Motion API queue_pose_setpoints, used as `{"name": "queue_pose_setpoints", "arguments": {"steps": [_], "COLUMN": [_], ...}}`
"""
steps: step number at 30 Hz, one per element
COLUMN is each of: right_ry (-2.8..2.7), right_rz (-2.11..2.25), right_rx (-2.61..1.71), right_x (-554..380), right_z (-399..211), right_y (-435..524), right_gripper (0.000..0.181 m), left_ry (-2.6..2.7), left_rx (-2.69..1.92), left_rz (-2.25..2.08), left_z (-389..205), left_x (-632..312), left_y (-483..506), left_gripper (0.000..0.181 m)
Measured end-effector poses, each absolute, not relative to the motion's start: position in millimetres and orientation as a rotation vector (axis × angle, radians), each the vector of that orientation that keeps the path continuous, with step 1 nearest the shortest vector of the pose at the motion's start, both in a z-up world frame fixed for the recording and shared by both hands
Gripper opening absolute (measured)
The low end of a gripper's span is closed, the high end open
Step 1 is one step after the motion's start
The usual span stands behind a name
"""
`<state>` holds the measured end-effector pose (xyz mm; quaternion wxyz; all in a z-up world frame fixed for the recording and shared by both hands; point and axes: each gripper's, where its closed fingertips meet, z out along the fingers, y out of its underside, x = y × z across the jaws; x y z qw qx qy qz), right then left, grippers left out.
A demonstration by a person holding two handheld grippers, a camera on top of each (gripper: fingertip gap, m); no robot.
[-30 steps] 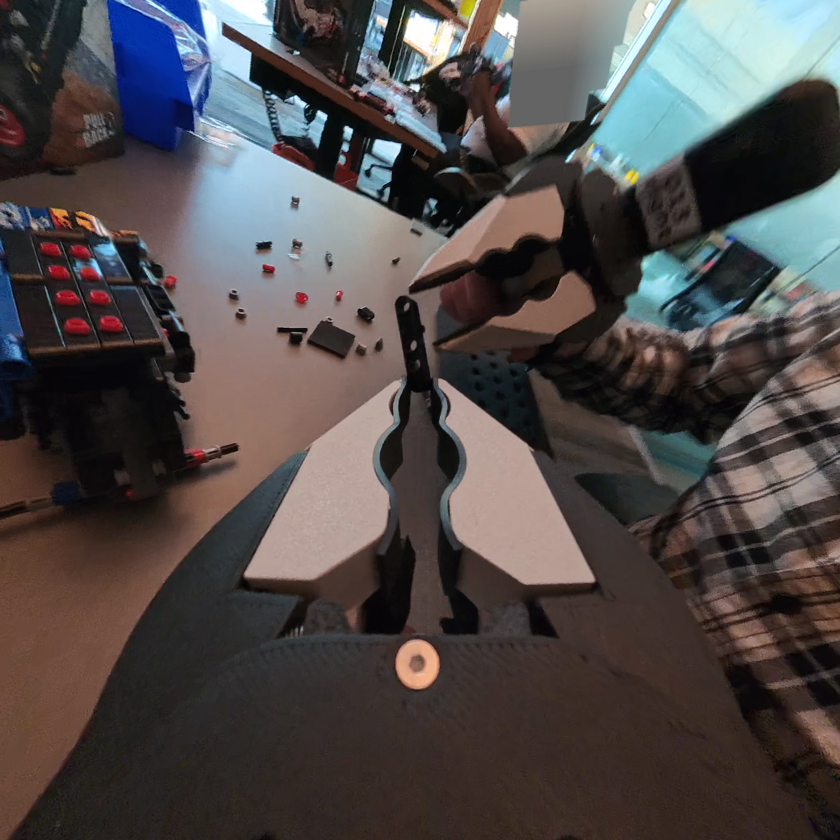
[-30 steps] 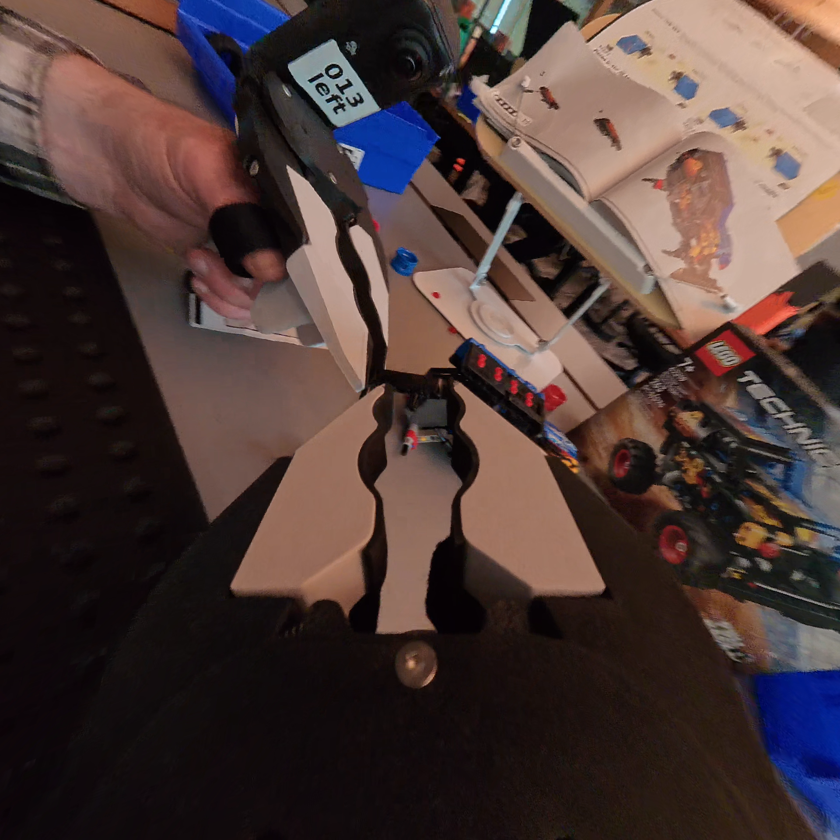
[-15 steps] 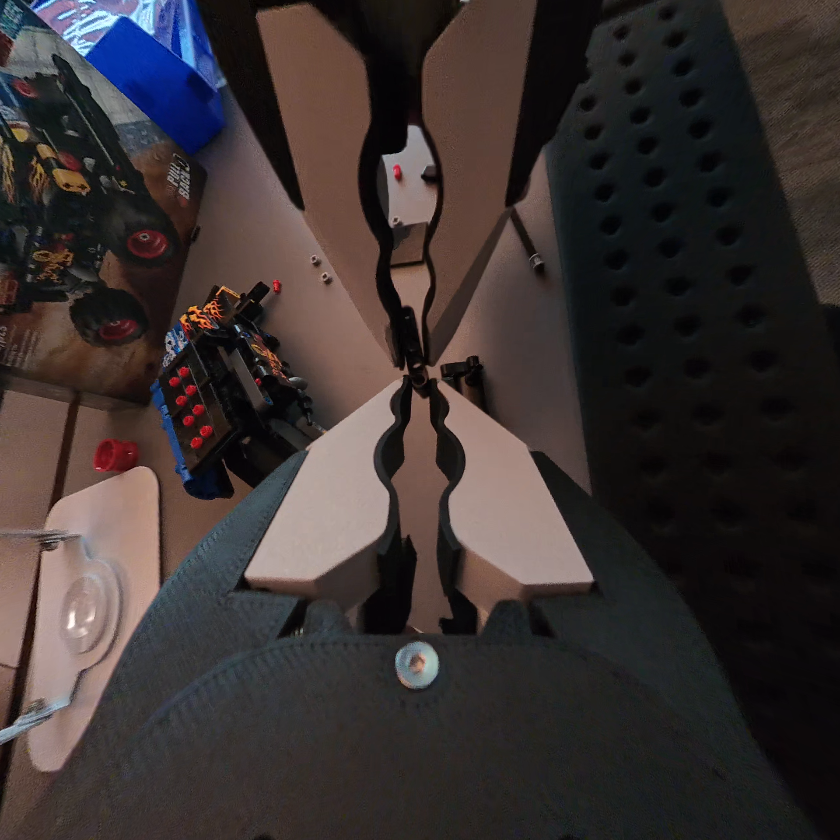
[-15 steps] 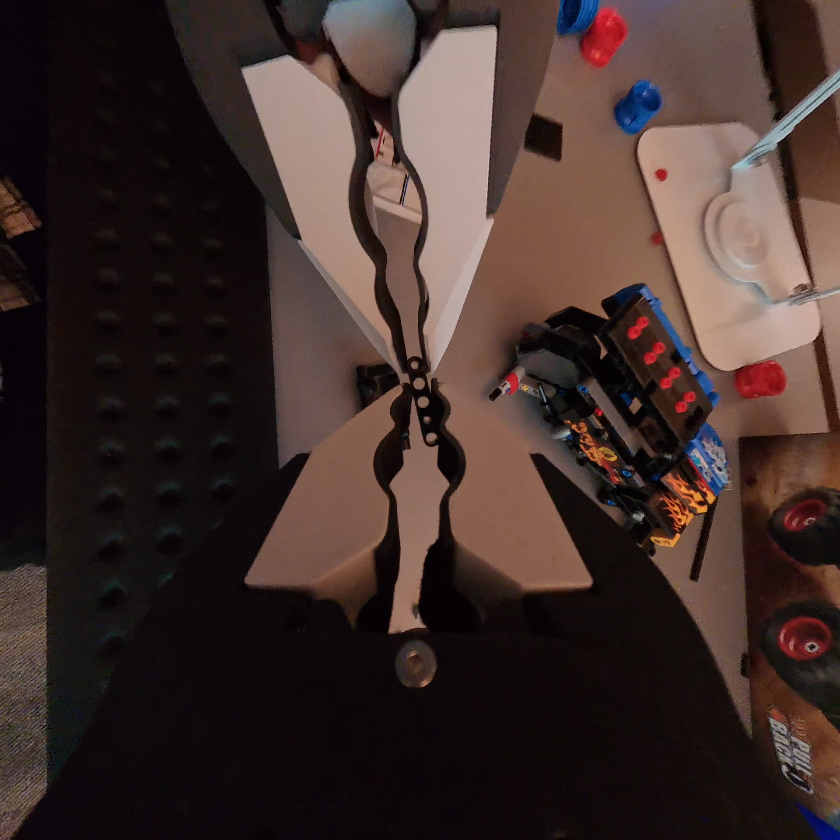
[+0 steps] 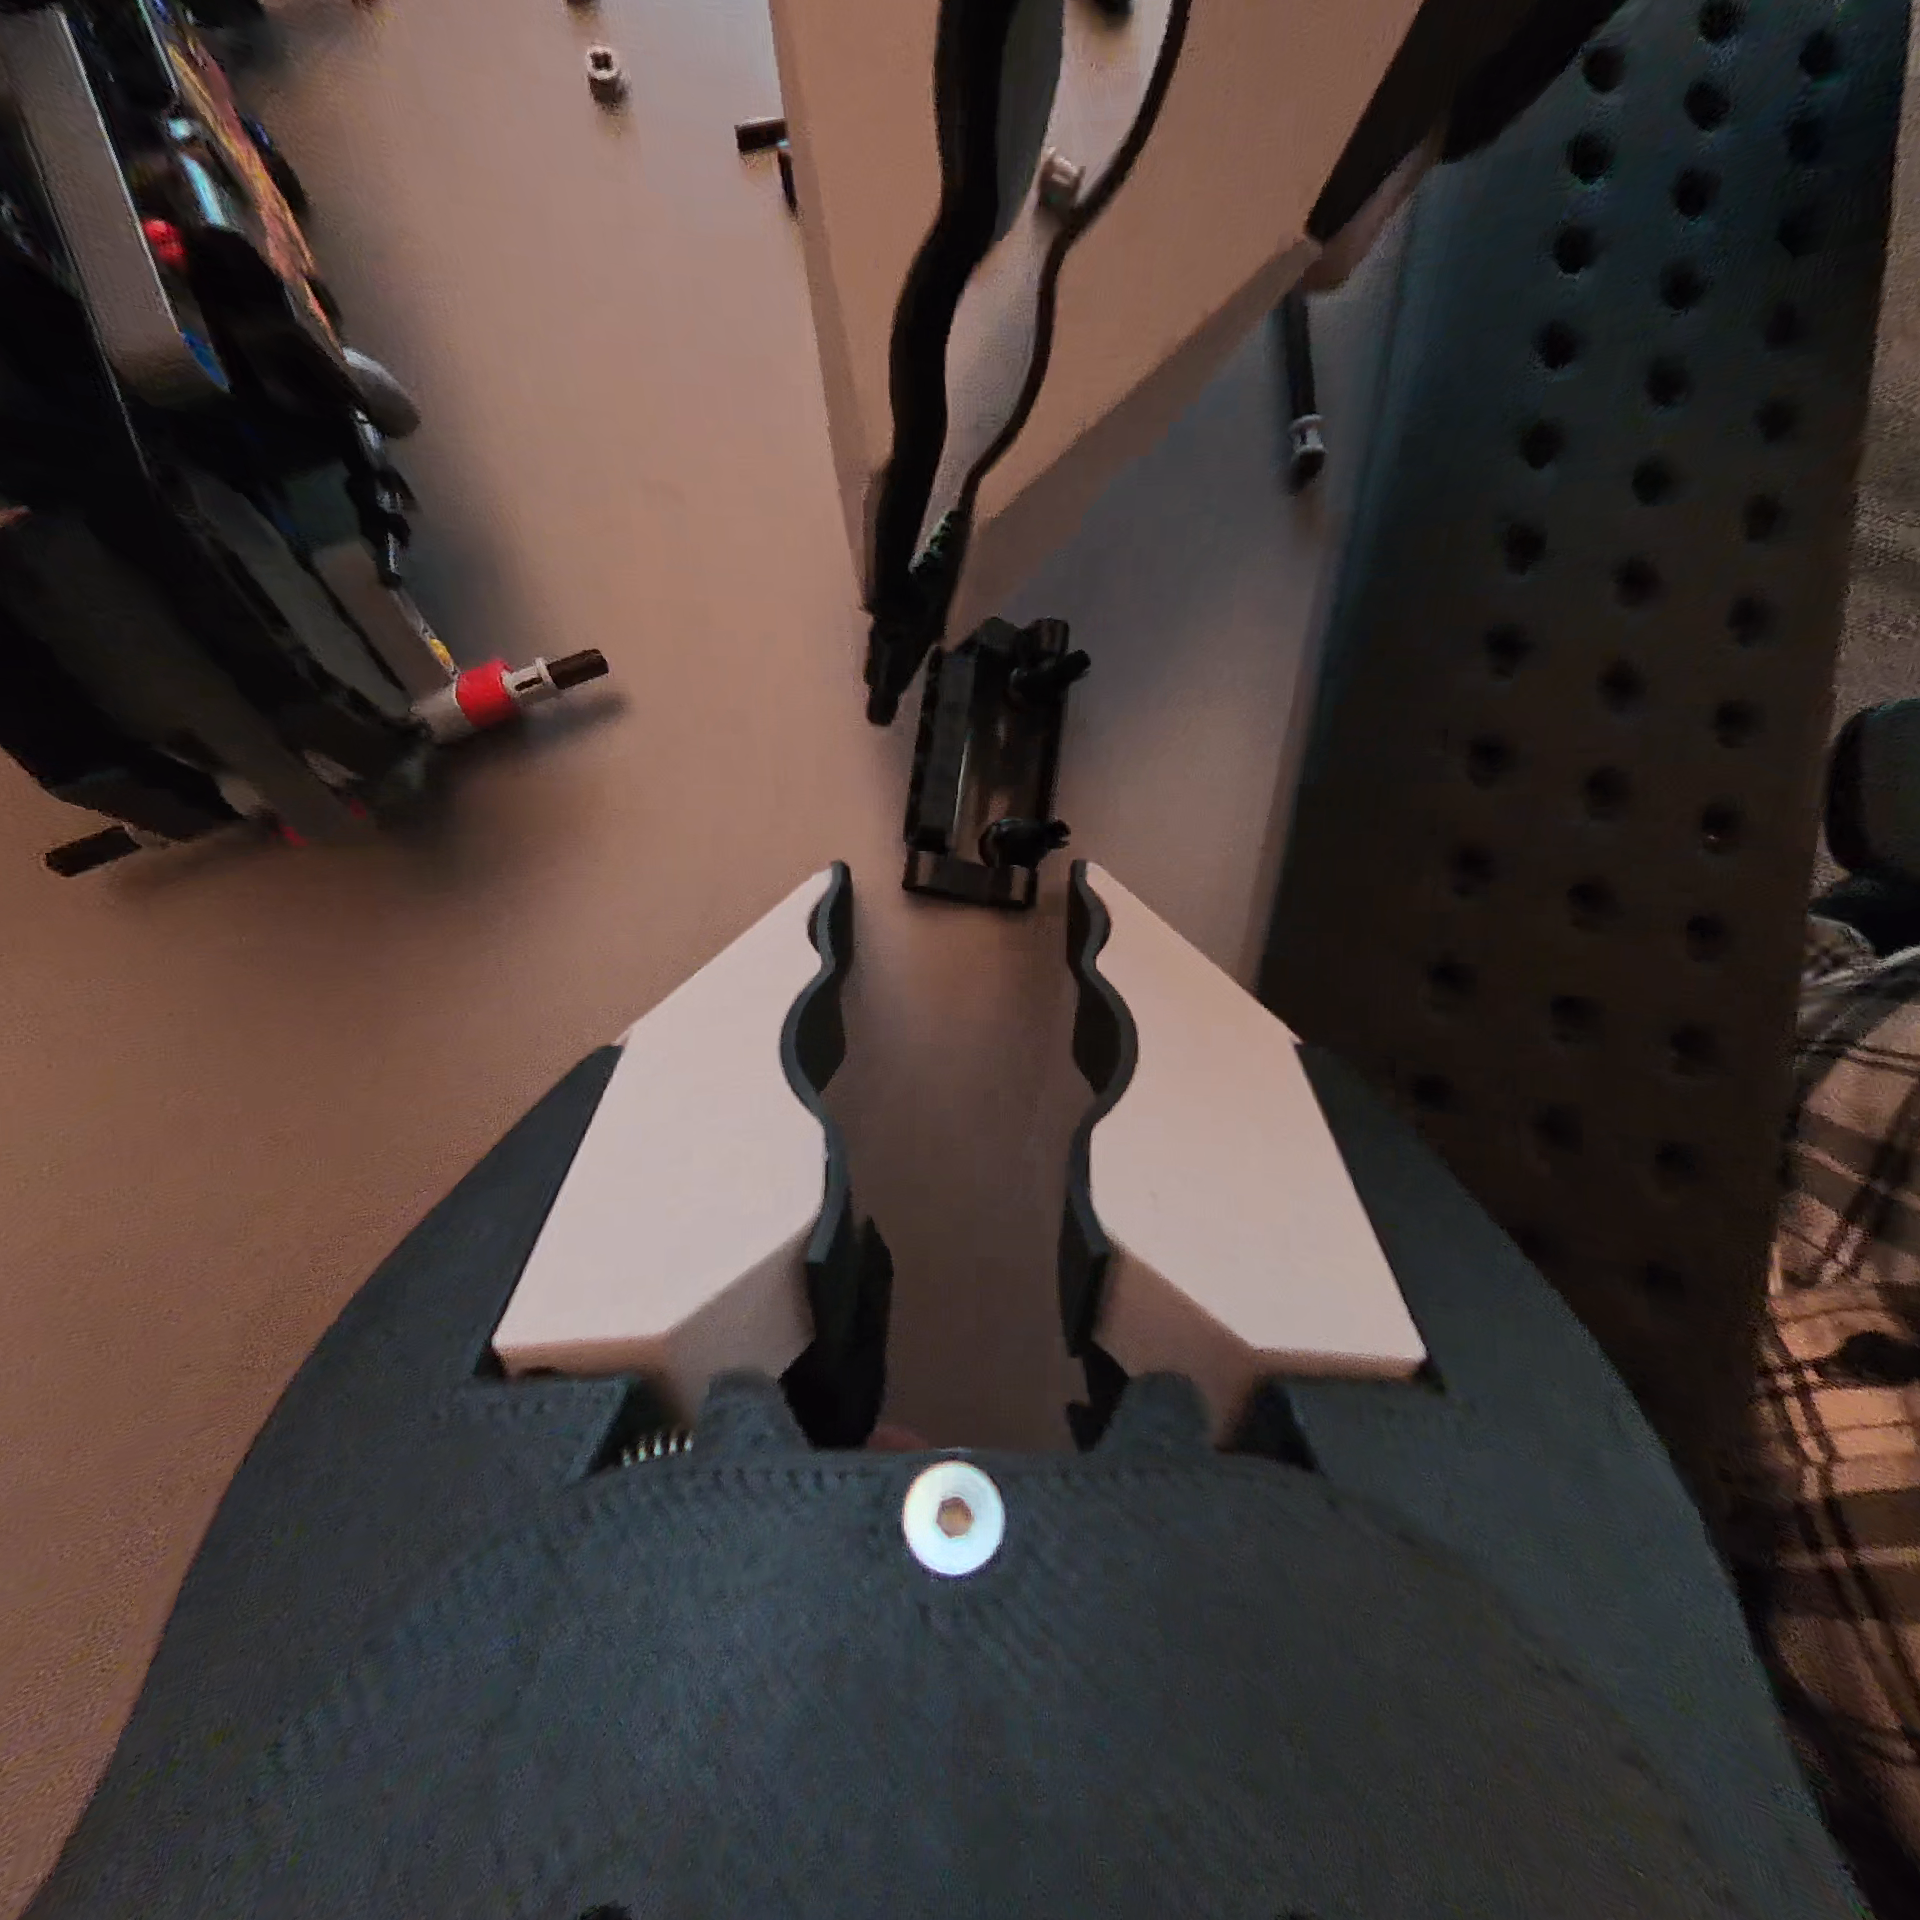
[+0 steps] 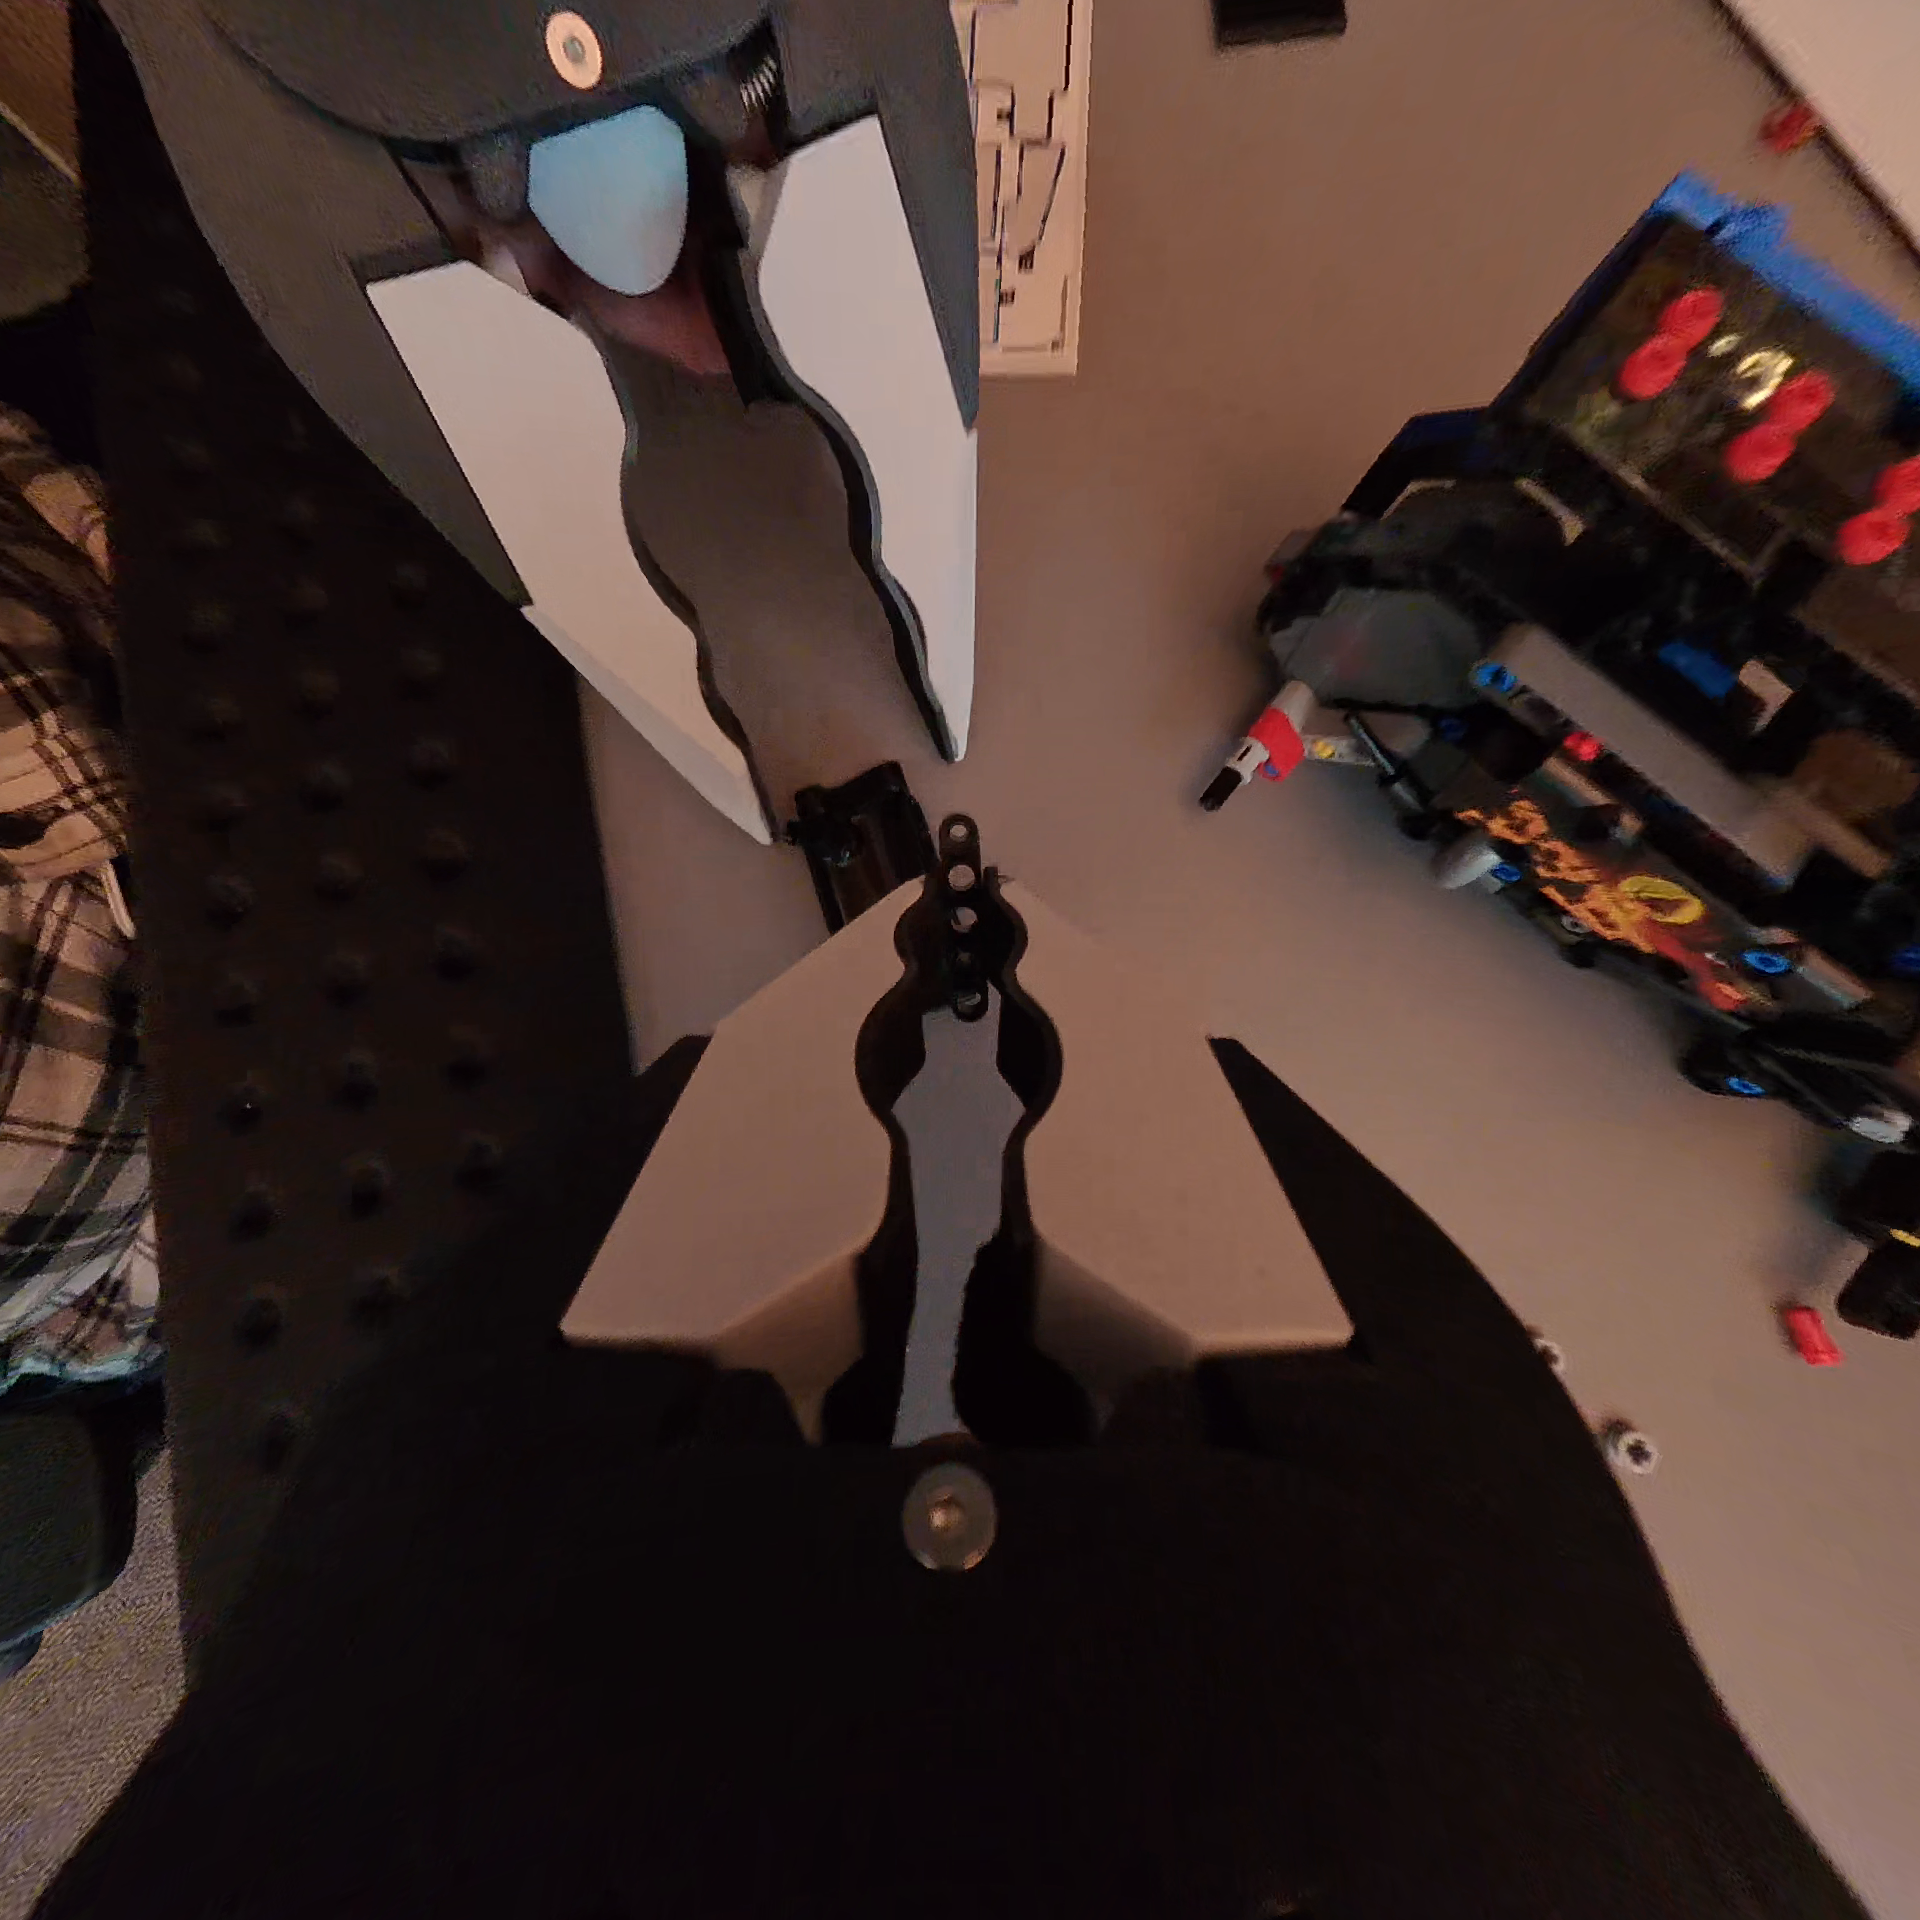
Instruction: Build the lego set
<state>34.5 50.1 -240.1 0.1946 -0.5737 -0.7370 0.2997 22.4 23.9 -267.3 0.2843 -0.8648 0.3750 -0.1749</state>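
Observation:
My left gripper (image 5: 958, 883) is open and empty, low over the table. A small black lego sub-assembly (image 5: 987, 769) lies just ahead of its fingertips. My right gripper (image 6: 961, 894) is shut on a thin black beam with holes (image 6: 958, 914), which sticks out past its tips. In the left wrist view the right gripper (image 5: 914, 582) comes down from above, and the beam's end (image 5: 885, 681) is next to the sub-assembly. In the right wrist view the left gripper (image 6: 860, 792) stands opposite, over the sub-assembly (image 6: 868, 847). The half-built black and blue vehicle (image 6: 1610, 675) stands beside them, and also shows in the left wrist view (image 5: 208, 520).
A red-tipped axle (image 5: 499, 691) sticks out of the vehicle towards the grippers. A dark perforated chair (image 5: 1610, 623) stands against the table edge. A black axle (image 5: 1299, 384), small loose pieces (image 6: 1808, 1335) and a white sheet (image 6: 1023, 208) lie on the table. Across from one pair of fingers to the other is roughly 4 cm. Left tips and right tips are each some 7 cm from the red-tipped axle (image 5: 499, 691). Look for it in the right wrist view (image 6: 1261, 744) too.
One second ago my left gripper held the black beam. The right gripper then closed on it tip to tip. Now the left gripper is open and the right holds the beam; both are lower.

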Motion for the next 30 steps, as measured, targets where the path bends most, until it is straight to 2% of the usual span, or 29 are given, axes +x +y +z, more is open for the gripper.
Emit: {"name": "queue_pose_setpoints", "arguments": {"steps": [3,5,10,17,19,22,26,30], "right_ry": [-2.090,-2.090,-2.077,-2.026,-2.035,-2.045,-2.059,-2.043], "right_rz": [0.857,0.870,0.890,1.050,1.017,0.958,0.864,0.775], "right_rx": [-1.616,-1.613,-1.603,-1.691,-1.696,-1.667,-1.597,-1.519], "right_x": [34,34,38,45,45,44,42,42], "right_z": [-248,-250,-249,-247,-251,-253,-255,-256], "right_y": [46,44,38,30,30,28,25,24], "right_gripper": [0.004,0.004,0.005,0.005,0.005,0.005,0.004,0.004], "left_ry": [0.976,0.981,1.027,1.348,1.286,1.137,0.897,0.860], "left_rx": [-2.297,-2.286,-2.233,-1.898,-1.965,-2.095,-2.219,-2.285], "left_rz": [-0.488,-0.478,-0.458,0.049,-0.030,-0.280,-0.642,-0.708], "left_z": [-268,-268,-268,-262,-262,-258,-249,-262], "left_x": [25,25,30,27,24,22,21,21], "left_y": [28,30,27,34,34,31,30,31], "left_gripper": [0.038,0.029,0.027,0.029,0.033,0.052,0.047,0.039]}}
